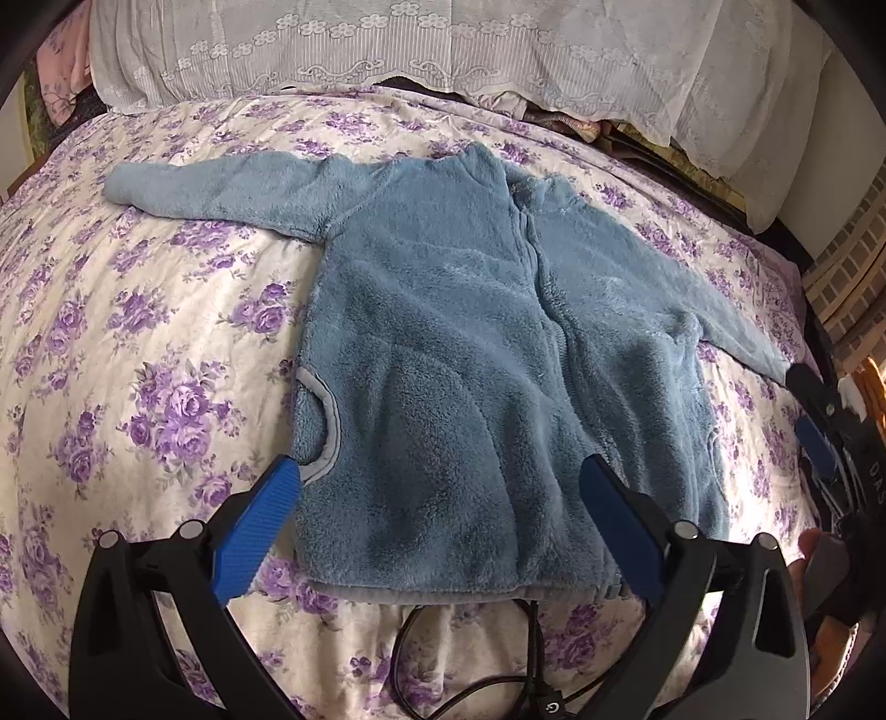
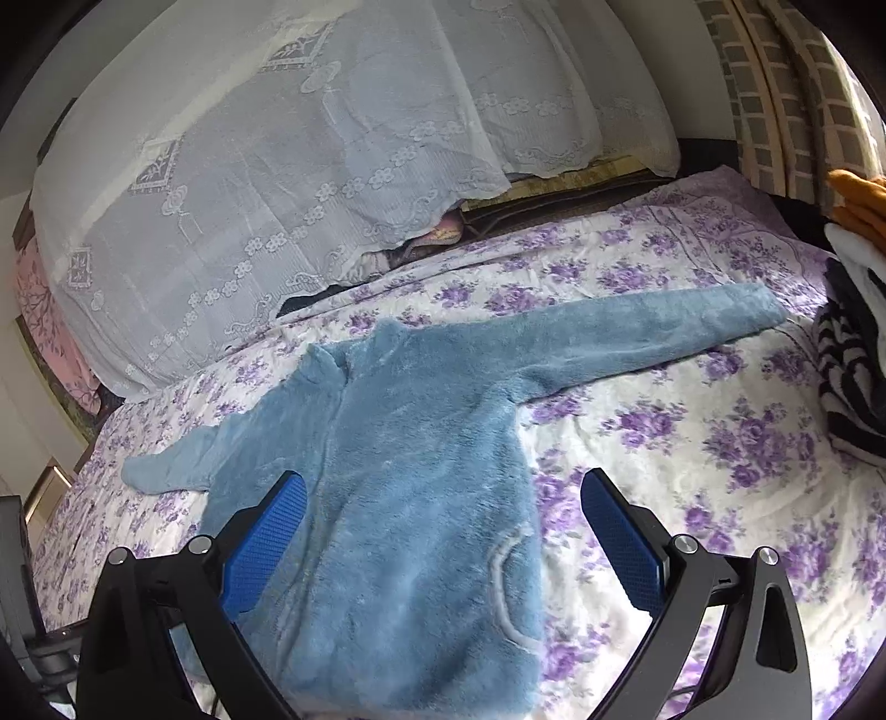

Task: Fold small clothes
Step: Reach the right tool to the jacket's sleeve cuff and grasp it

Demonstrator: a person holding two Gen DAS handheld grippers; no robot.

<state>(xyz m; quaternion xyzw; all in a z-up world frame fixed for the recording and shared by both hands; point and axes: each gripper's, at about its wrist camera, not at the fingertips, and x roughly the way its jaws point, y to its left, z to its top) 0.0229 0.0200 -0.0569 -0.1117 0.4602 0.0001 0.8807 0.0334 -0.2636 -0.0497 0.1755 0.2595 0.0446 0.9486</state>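
A small blue fleece jacket (image 1: 470, 343) lies flat and front-up on the floral bedspread (image 1: 138, 332), zipper closed, both sleeves spread out sideways. It also shows in the right wrist view (image 2: 410, 471). My left gripper (image 1: 440, 479) is open and empty, hovering over the jacket's lower left half near the hem and the pocket (image 1: 324, 426). My right gripper (image 2: 443, 493) is open and empty, above the jacket's lower right part near its pocket (image 2: 512, 587). The right gripper also appears at the right edge of the left wrist view (image 1: 819, 421).
A white lace cover (image 1: 443, 50) drapes over pillows at the head of the bed. A black cable (image 1: 470, 664) lies on the bedspread below the hem. A pile of striped and orange clothes (image 2: 853, 360) sits at the right edge.
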